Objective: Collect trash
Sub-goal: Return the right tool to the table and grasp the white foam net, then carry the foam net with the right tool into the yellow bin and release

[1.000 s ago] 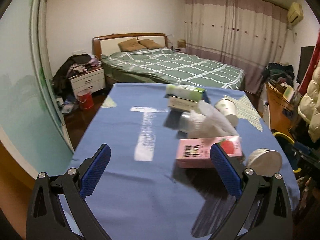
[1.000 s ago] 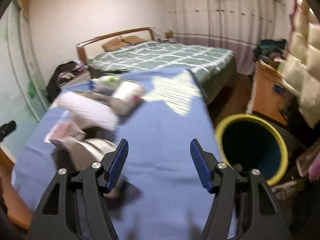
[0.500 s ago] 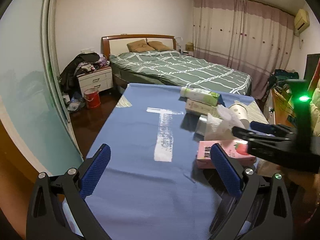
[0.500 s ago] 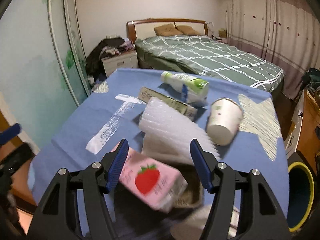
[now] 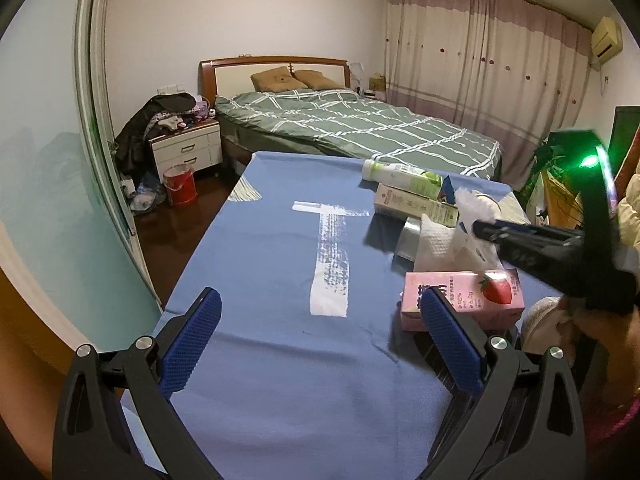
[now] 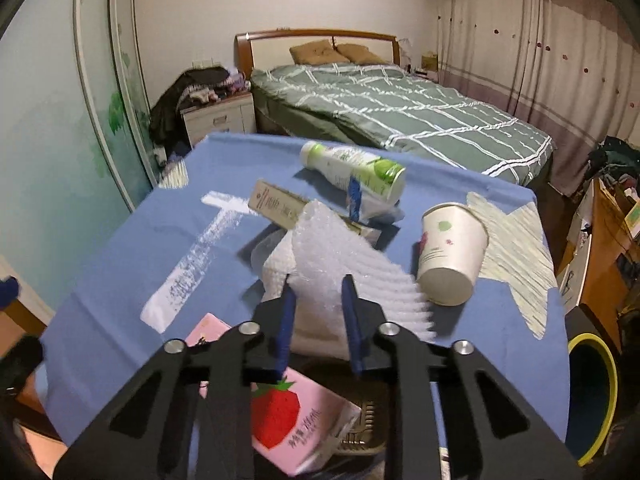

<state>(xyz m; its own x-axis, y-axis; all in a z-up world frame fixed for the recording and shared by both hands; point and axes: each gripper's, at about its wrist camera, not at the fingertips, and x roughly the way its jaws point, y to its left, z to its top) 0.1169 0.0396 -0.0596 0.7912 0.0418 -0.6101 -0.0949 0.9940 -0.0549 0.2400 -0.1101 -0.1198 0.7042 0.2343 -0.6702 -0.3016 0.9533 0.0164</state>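
Observation:
Trash lies on the blue table (image 5: 280,264): a pink strawberry milk carton (image 6: 296,420) (image 5: 464,296), a white foam wrap sheet (image 6: 340,256) over a paper towel, a tipped paper cup (image 6: 452,252), a green-white bottle (image 6: 352,168) (image 5: 404,174) and a flat beige box (image 6: 280,208) (image 5: 416,204). My right gripper (image 6: 318,292) has its jaws closed in on the foam wrap sheet, above the carton; it shows in the left wrist view (image 5: 480,230). My left gripper (image 5: 320,320) is open and empty above the table's near end.
A yellow-rimmed bin (image 6: 592,396) stands on the floor right of the table. A bed (image 5: 360,128) lies beyond the far edge. A nightstand (image 5: 186,152) and red bucket (image 5: 180,184) stand at the left, and a wooden desk (image 6: 608,248) at the right.
My right gripper swung from the bin side to the trash pile, dropped over the foam wrap and closed on it. My left gripper stayed open and drew back slightly.

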